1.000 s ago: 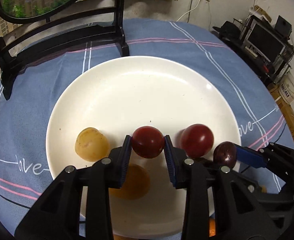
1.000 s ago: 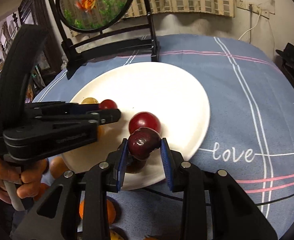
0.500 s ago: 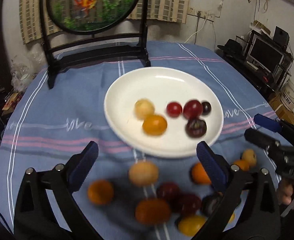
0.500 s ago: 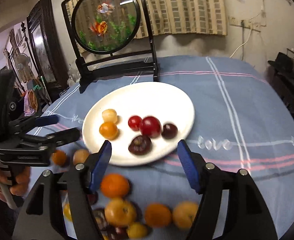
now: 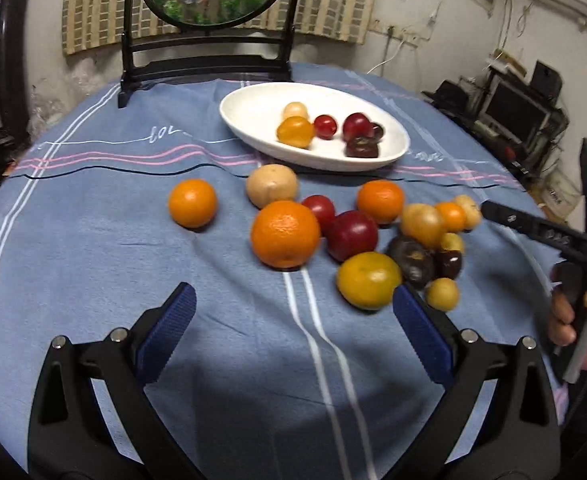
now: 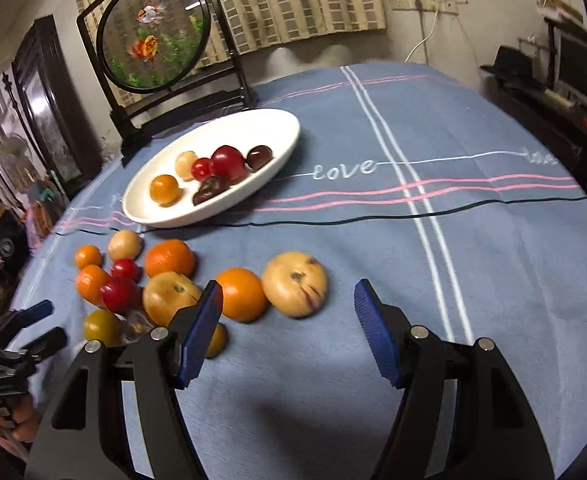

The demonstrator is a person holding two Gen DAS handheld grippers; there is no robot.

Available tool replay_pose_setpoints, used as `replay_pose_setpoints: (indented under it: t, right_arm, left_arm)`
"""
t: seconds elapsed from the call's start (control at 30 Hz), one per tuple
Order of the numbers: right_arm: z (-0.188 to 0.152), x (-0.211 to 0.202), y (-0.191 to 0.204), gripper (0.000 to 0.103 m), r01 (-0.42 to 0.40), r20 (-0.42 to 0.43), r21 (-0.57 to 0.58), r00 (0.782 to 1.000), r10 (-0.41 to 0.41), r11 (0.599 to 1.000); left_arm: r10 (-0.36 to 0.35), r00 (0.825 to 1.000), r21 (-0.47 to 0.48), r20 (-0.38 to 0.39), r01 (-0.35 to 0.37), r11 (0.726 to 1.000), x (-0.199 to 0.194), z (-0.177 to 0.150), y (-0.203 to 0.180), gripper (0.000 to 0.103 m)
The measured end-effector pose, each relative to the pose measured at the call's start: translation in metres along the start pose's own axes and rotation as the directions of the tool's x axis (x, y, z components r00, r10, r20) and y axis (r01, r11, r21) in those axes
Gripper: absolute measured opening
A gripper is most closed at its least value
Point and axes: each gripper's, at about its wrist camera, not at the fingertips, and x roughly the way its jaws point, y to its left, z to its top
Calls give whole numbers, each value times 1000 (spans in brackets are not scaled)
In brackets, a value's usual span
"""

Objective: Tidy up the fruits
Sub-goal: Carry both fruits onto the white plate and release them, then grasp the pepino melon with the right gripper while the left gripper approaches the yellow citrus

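Both tongs are seen open and empty above the blue striped cloth (image 5: 93,248) covering the desk. The left tongs (image 5: 293,320) are spread wide, with only bare cloth between the blue pads (image 5: 165,336). The right tongs (image 6: 289,328) are parted less widely, and nothing is held between them. Ahead of the left tongs a loose cluster of fruit is noted on the cloth: a large orange (image 5: 285,234) straight ahead, a smaller orange (image 5: 192,203) to its left and apart from the rest, a pale round fruit (image 5: 271,186) behind it, a red plum (image 5: 352,235) touching the large orange's right side, and a yellow-orange fruit (image 5: 368,280) just beyond the right pad. Further right, small dark and yellow fruits are bunched together; some are blurred. Beyond the cluster, the white plate (image 5: 253,104) is observed, holding six fruits: a pale one, an orange-yellow one (image 5: 295,132), two red ones, and two dark ones. In the right wrist view, a pale peach-like fruit (image 6: 295,289) and an orange (image 6: 242,294) are recorded just ahead of the right tongs, touching each other. A framed round goldfish panel (image 6: 153,36) stands behind the plate. A hand (image 5: 573,316) gripping the right tool's handle is seen at the left view's edge.
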Motion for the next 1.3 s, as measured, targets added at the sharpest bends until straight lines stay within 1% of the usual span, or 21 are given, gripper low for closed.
replay_pose_setpoints:
  t: [0.03, 0.1, 0.2, 0.3, 0.43, 0.47, 0.53, 0.63, 0.7, 0.8, 1.0, 1.13, 1.27, 1.3]
  right_arm:
    - [0, -1, -1, 69, -8, 10, 1, 1000, 8, 1000]
    - [1, -1, -1, 69, -8, 14, 4, 1000, 8, 1000]
    - [1, 2, -2, 68, -3, -2, 5, 1000, 3, 1000]
    - [1, 4, -2, 68, 7, -14, 7, 1000, -7, 1000]
    - [2, 7, -4, 62, 20, -16, 16, 1000, -20, 1000]
    - [3, 9, -2, 61, 38, -15, 9, 999, -38, 999]
    - [5, 14, 0, 51, 74, -22, -22, 997, -74, 997]
    - [5, 21, 4, 48, 71, -45, -42, 996, -73, 997]
    - [6, 23, 6, 47, 65, -51, -53, 996, -68, 996]
    - [8, 26, 9, 47, 78, -44, -68, 996, -81, 995]
    - [19, 38, 12, 47, 83, -56, -66, 995, -87, 994]
    - [27, 50, 8, 47, 51, -92, -17, 994, -52, 999]
    - [19, 46, 5, 47, 24, -116, 4, 993, -24, 1000]
    - [16, 47, 5, 47, 15, -133, 11, 991, -13, 1000]
  left_arm:
    - [-20, 1000, -10, 8, 20, 1000, -1, 0, 2, 100]
    - [-34, 999, -30, 1, 34, 999, 1, 1, 5, 100]
    - [-26, 999, -51, -30, 25, 998, 8, 3, 7, 100]
    - [-25, 999, -48, -36, 23, 999, 10, 3, 6, 100]
    - [-26, 999, -31, -37, 25, 999, 11, 2, 3, 100]
    - [-26, 999, -29, -38, 25, 999, 11, 2, 3, 100]
    - [-28, 999, -28, -38, 27, 999, 11, 2, 3, 100]
    - [-29, 999, -29, -37, 28, 999, 11, 2, 3, 100]
    - [-29, 999, -28, -37, 28, 999, 10, 2, 3, 100]
    - [-31, 999, -27, -39, 30, 999, 11, 2, 3, 100]
    - [-38, 999, -27, -38, 37, 999, 11, 2, 3, 100]
    - [-44, 998, -28, -46, 43, 999, 13, 2, 2, 100]
    - [-48, 998, -24, -47, 47, 999, 13, 2, 1, 100]
    - [-48, 998, -23, -48, 47, 999, 13, 2, 1, 100]
